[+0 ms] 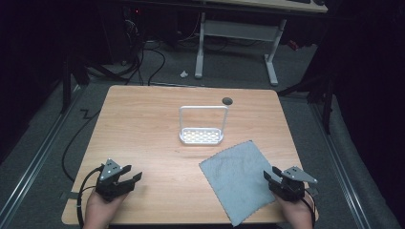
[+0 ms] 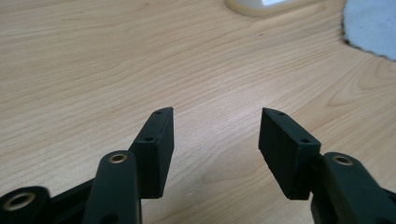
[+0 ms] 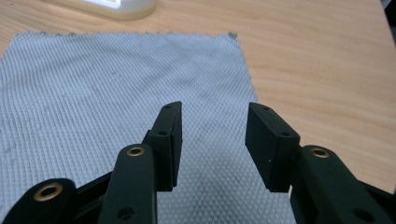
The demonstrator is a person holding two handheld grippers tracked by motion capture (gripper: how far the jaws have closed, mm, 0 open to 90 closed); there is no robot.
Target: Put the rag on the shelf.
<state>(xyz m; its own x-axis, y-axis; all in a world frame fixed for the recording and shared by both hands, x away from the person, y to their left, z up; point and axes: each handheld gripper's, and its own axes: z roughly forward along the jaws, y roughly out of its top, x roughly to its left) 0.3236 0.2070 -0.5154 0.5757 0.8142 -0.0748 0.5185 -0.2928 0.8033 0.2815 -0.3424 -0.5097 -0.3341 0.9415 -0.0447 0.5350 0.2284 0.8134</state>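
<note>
Your left gripper (image 1: 128,176) sits near the left front corner of the wooden table (image 1: 143,124), and its jaws are spread wide with nothing between them. In the left gripper view, that gripper (image 2: 215,133) has only bare wood under its gap. Your right gripper (image 1: 268,175) sits at the right front of the table, and its jaws are spread apart too, holding nothing. In the right gripper view, that gripper (image 3: 214,133) is over the grey cloth (image 3: 93,93).

The grey cloth (image 1: 236,179) lies flat on the table, turned a bit, with its near corner hanging past the front edge. Its right side is just by your right gripper. You can see its bumpy weave and zigzag edge in the right gripper view.

Just behind the cloth, near the middle of the table, stands a small white rack (image 1: 202,136). It has a flat base with holes and a tall thin frame (image 1: 203,108) standing up from it. A dark round hole (image 1: 227,100) is in the table top behind the rack.

Past the table, on the grey floor, you can see the white legs of another desk (image 1: 236,43) and some black cables (image 1: 143,57).
</note>
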